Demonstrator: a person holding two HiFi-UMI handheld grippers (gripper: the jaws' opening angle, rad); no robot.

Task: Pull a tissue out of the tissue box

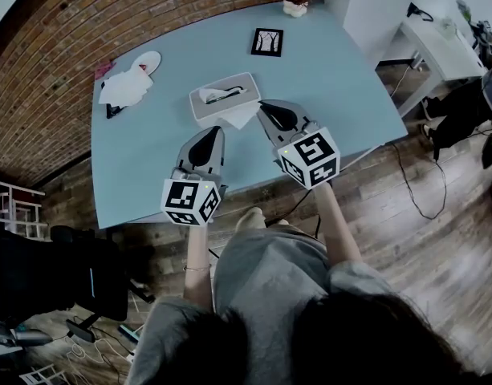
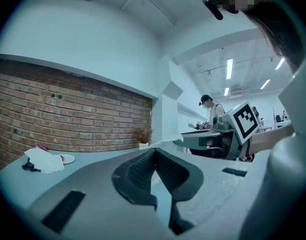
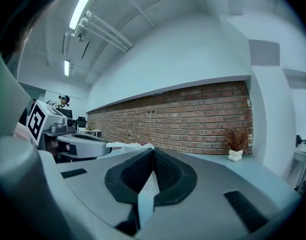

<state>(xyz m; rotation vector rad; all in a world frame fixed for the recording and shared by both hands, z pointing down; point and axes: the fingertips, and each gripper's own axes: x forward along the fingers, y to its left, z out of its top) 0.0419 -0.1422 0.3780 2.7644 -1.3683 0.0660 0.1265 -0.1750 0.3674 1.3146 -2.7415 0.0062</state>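
On the light blue table [image 1: 149, 159] sits the pale tissue box [image 1: 207, 107], with a tissue poking out of its top slot. A loose white tissue [image 1: 241, 116] lies spread just in front of the box, between my two grippers. My left gripper [image 1: 217, 129] is shut, its tip at the tissue's near left corner. My right gripper [image 1: 262, 105] is shut at the tissue's right edge. A white strip of tissue [image 3: 144, 196] shows pinched between the right jaws, and a pale strip [image 2: 161, 194] between the left jaws.
A small framed picture [image 1: 267, 42] and a potted dried plant [image 1: 294, 5] stand at the far side of the table. A heap of used tissues [image 1: 125, 87] and a white plate [image 1: 148, 61] lie at the far left. A brick wall [image 1: 85, 22] is behind; a white desk [image 1: 438, 50] stands at the right.
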